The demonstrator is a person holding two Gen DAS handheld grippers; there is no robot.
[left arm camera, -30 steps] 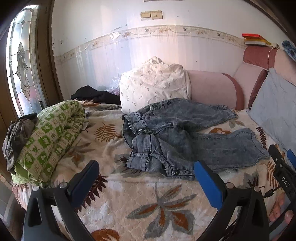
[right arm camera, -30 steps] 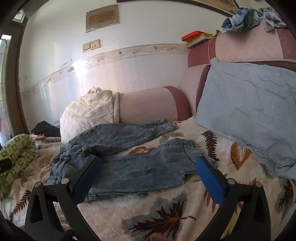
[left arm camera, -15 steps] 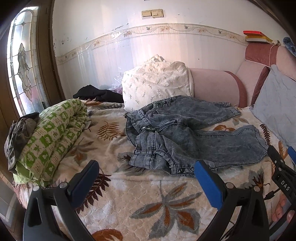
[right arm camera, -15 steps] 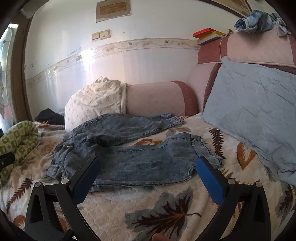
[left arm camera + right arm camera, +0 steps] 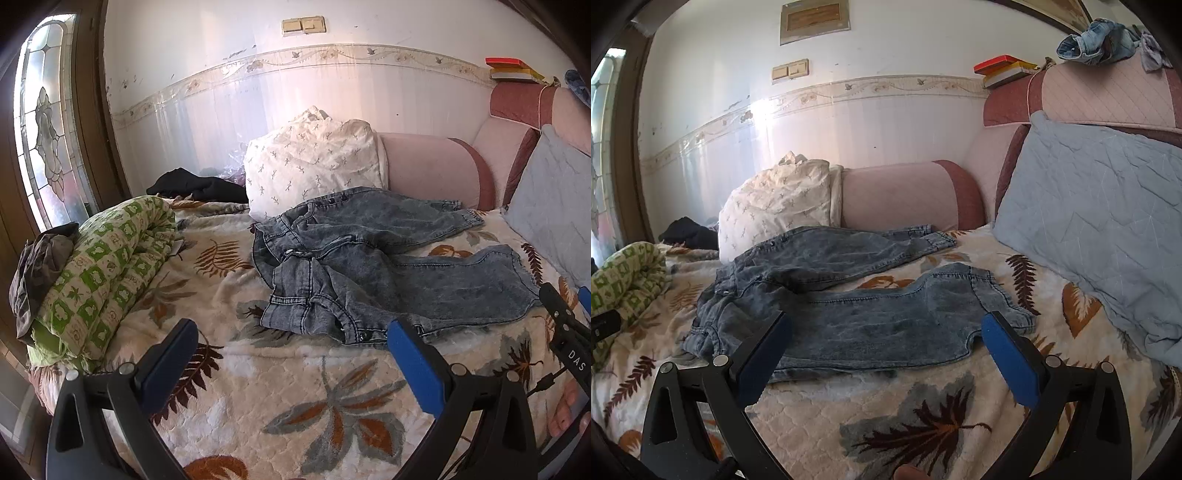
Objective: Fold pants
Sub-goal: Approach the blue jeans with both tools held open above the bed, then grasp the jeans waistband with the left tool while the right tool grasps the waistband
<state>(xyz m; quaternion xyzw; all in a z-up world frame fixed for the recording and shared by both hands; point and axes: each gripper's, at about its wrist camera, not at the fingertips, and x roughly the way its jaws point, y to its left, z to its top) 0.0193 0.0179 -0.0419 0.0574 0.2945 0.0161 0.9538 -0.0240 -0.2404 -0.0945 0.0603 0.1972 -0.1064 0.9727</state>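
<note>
Grey-blue denim pants (image 5: 373, 266) lie spread on the leaf-patterned bedspread (image 5: 295, 387), waist crumpled at the left, two legs running right. They also show in the right wrist view (image 5: 857, 295). My left gripper (image 5: 291, 350) is open and empty, hovering short of the waistband. My right gripper (image 5: 886, 343) is open and empty, just short of the near leg's lower edge. The right gripper's body also shows at the right edge of the left wrist view (image 5: 565, 332).
A rolled green-checked quilt (image 5: 107, 266) lies at the left. A white pillow (image 5: 314, 166) and pink bolster (image 5: 436, 170) stand behind the pants. A grey-blue cushion (image 5: 1108, 221) leans at the right. Dark clothes (image 5: 195, 188) lie by the wall.
Both grippers have drawn back and risen a little, so the pants sit slightly farther and higher in both views. The pants have not moved. Both grippers stay open.
</note>
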